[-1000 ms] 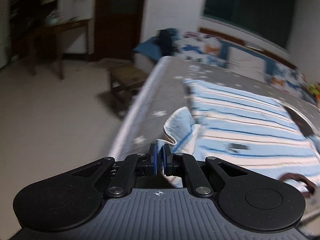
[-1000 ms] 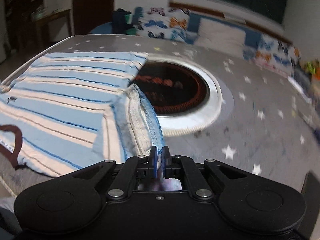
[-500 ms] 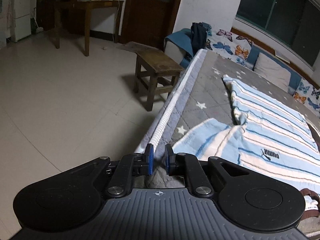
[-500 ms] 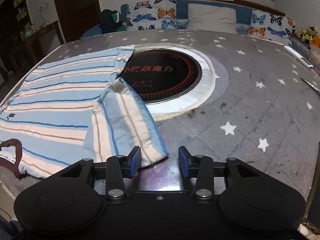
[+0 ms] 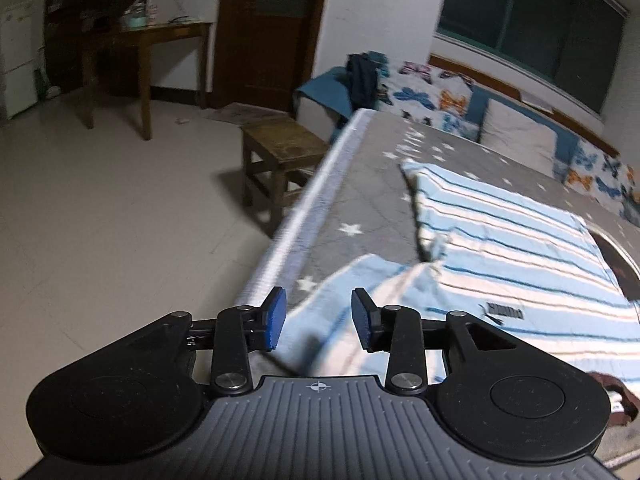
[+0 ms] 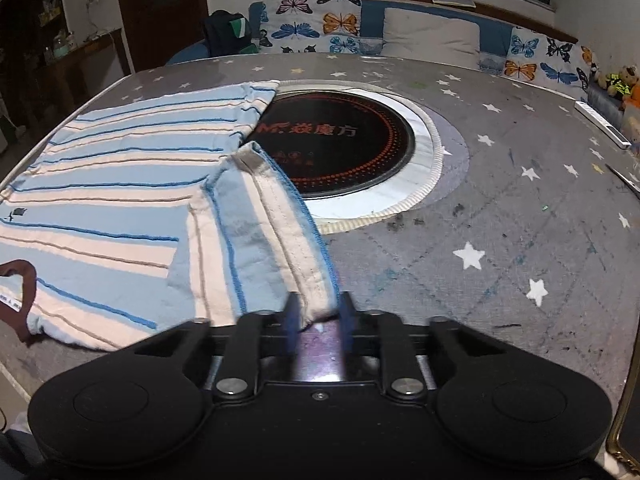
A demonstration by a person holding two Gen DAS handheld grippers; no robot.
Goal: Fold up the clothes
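Note:
A light-blue and white striped shirt (image 5: pixel 520 248) (image 6: pixel 120 184) lies spread on the grey starred table cover (image 5: pixel 360 200) (image 6: pixel 520 220). My left gripper (image 5: pixel 318 318) hovers at the table's left edge. Its jaws are opening, and the left sleeve (image 5: pixel 360 276) lies flat under them, untouched by the blue pads. My right gripper (image 6: pixel 319 316) is low over the right sleeve (image 6: pixel 256 240), which is folded in toward the shirt's body. Its jaws are closing, with the cuff end between the blurred pads and a little gap still showing.
A round black induction cooker (image 6: pixel 340 144) is set into the table beside the shirt's hem. A wooden stool (image 5: pixel 284 148) stands on the floor by the table's left edge. A butterfly-print sofa (image 6: pixel 440 36) runs along the far side. A remote (image 6: pixel 600 124) lies far right.
Both grippers let go of the sleeves they pinched a second ago. The left jaws have widened further. The right jaws opened wide, then narrowed again around the cuff, which now lies on the table.

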